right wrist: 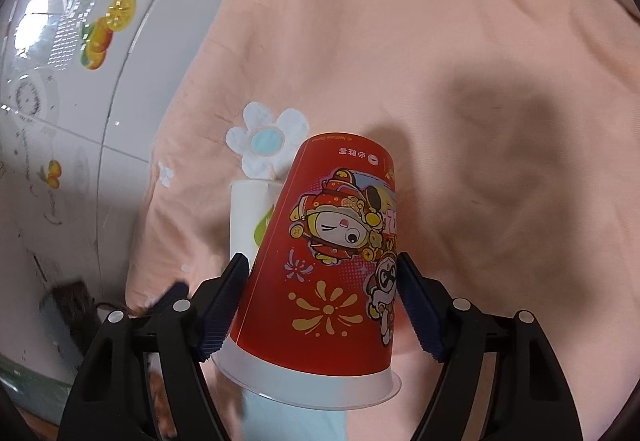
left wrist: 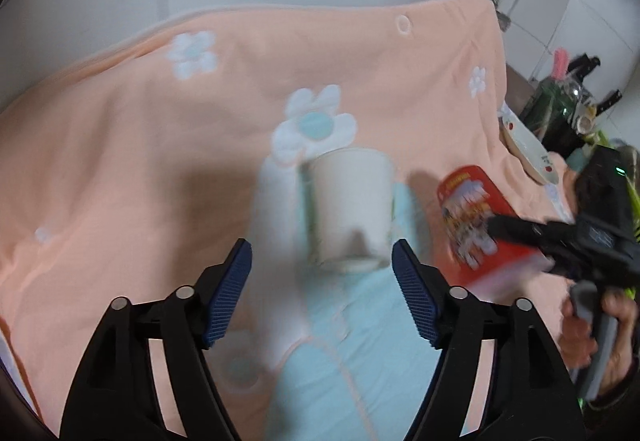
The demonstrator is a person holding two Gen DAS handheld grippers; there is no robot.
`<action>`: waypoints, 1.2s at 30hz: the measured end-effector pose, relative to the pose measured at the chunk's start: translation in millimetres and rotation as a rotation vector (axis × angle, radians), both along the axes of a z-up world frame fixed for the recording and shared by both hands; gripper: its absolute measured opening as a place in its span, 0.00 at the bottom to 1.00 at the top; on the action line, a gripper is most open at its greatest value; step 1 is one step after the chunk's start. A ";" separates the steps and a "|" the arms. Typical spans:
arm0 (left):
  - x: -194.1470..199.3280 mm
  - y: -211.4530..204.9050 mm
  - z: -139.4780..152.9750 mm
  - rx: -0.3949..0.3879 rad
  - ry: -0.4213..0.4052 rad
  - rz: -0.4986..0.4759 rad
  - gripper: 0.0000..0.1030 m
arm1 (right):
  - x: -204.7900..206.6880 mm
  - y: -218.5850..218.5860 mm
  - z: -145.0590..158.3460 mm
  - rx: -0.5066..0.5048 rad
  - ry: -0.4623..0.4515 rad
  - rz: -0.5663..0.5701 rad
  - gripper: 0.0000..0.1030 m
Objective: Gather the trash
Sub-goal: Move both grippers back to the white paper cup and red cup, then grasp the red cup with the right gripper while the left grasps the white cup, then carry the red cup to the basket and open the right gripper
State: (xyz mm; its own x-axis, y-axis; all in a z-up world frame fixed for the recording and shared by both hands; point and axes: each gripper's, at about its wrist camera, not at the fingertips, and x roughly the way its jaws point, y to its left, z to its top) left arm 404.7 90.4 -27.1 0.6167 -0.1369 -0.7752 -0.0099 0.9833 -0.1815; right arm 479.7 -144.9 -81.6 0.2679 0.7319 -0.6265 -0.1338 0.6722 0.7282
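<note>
Left wrist view: a peach blanket with white and pale-blue flowers [left wrist: 168, 145] covers the surface. The left gripper [left wrist: 322, 265] stands open with nothing between its blue pads. Just ahead of them a white paper cup [left wrist: 348, 213] stands upside down on a pale-blue patch, its long axis upright, its rim down on the cloth. To its right a red printed paper cup with a white rim band [left wrist: 472, 217] also stands inverted. The black right gripper [left wrist: 520, 233] reaches across it, held by a hand [left wrist: 580, 333]. A white dish with red marks [left wrist: 528, 149] lies beyond.

Right wrist view: the red cup [right wrist: 332, 261] stands mouth down between the pads of the right gripper [right wrist: 320, 273], its narrow base tilted slightly away. Whether the pads press it cannot be told. The white cup [right wrist: 248, 217] stands close behind on its left, partly hidden. A white panel with orange fruit stickers [right wrist: 80, 41] borders the blanket [right wrist: 440, 41].
</note>
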 end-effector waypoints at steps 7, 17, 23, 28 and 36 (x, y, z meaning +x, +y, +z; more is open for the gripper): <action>42.9 -30.4 -10.4 0.095 0.024 -0.023 0.82 | -25.7 -25.4 11.5 -0.003 -0.038 0.014 0.69; 75.4 -36.7 -33.6 0.075 0.087 -0.001 0.82 | -67.4 -56.4 24.8 -0.004 -0.078 0.031 0.69; 82.0 -33.6 -48.7 0.047 0.110 0.007 0.64 | -88.6 -79.3 27.5 -0.002 -0.088 0.032 0.69; 71.9 -37.2 -44.5 0.054 0.089 -0.012 0.61 | -103.6 -93.4 28.0 0.004 -0.082 0.021 0.69; 35.0 -53.8 -30.9 0.030 0.065 -0.082 0.60 | -138.6 -117.6 26.1 0.020 -0.084 -0.020 0.69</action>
State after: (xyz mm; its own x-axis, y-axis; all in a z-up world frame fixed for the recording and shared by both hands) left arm 439.7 36.6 -58.0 0.5529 -0.1605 -0.8176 0.0599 0.9864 -0.1530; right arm 341.1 -262.5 -55.5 0.3334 0.7381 -0.5865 -0.1821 0.6608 0.7281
